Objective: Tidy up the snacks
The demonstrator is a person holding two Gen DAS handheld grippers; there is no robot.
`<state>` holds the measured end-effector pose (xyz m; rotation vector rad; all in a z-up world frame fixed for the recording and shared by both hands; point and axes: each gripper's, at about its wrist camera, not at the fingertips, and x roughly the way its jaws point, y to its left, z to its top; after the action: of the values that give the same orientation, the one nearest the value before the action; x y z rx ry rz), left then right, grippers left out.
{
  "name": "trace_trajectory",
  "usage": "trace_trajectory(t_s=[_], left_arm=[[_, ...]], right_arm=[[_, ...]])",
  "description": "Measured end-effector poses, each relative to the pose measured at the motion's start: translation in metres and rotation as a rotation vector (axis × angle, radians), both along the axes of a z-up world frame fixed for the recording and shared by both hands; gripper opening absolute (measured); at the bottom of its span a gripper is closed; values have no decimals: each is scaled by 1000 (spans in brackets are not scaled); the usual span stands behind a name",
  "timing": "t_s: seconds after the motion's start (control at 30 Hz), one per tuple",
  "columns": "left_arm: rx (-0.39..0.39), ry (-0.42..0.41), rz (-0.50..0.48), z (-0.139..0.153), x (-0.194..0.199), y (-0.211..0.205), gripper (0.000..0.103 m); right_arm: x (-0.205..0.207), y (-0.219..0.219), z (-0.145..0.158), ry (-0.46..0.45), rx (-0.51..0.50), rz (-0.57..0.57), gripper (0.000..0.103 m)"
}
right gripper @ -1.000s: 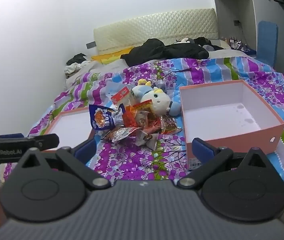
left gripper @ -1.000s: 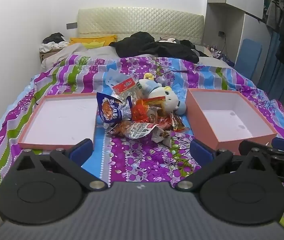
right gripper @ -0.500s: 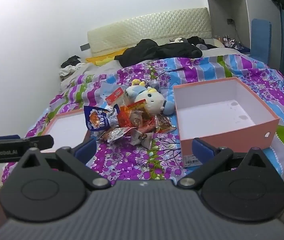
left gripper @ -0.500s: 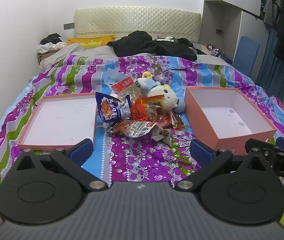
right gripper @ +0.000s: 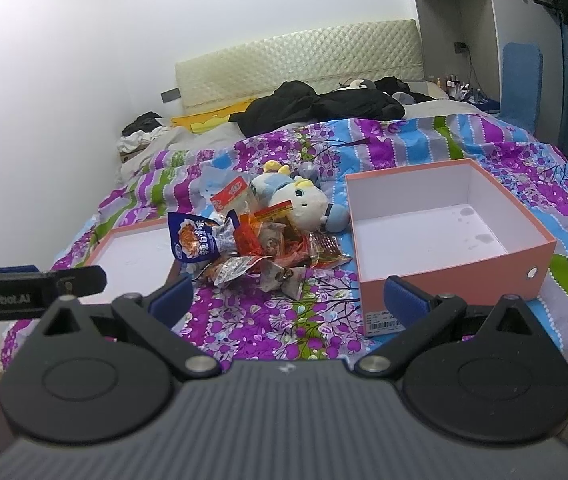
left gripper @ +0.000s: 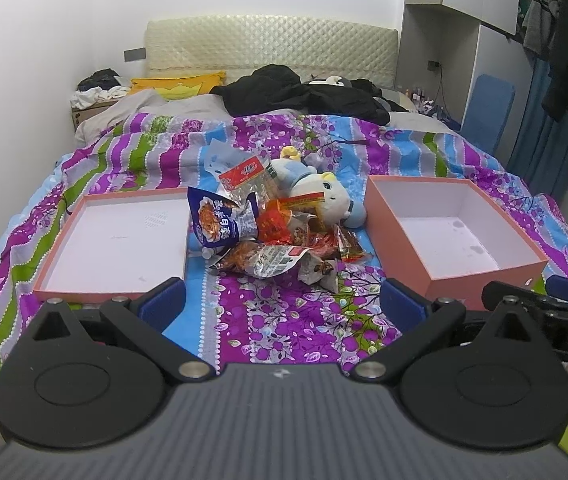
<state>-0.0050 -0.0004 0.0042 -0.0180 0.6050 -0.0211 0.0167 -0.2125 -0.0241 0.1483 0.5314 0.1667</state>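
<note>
A heap of snack packets (left gripper: pixel 280 236) lies mid-bed, with a blue packet (left gripper: pixel 220 222) on its left; the heap also shows in the right wrist view (right gripper: pixel 260 248). A shallow pink lid (left gripper: pixel 64 276) lies to its left, a deep pink box (left gripper: pixel 480 280) to its right, also in the right wrist view (right gripper: pixel 444 276). My left gripper (left gripper: pixel 282 306) is open and empty, short of the heap. My right gripper (right gripper: pixel 288 300) is open and empty near the box's front corner.
A plush toy (left gripper: pixel 320 196) leans behind the snacks. Dark clothes (left gripper: pixel 300 94) and a yellow pillow (left gripper: pixel 176 86) lie at the headboard. A wall runs along the left; a wardrobe and hanging clothes (left gripper: pixel 564 48) stand on the right. The flowered bedspread (left gripper: pixel 284 332) lies between grippers and heap.
Both grippers have drawn slightly back and shifted; the scene sits a little farther and the right view has swung leftward. Jaws stay open. Nothing on the bed has moved.
</note>
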Motion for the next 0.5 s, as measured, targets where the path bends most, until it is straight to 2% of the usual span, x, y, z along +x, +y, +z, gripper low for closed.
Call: trace_trajectory(t_s=[0.5], left_arm=[[-8,21,1,-5,2,3,103]], right_arm=[[5,2,-7,27,-6,0,103]])
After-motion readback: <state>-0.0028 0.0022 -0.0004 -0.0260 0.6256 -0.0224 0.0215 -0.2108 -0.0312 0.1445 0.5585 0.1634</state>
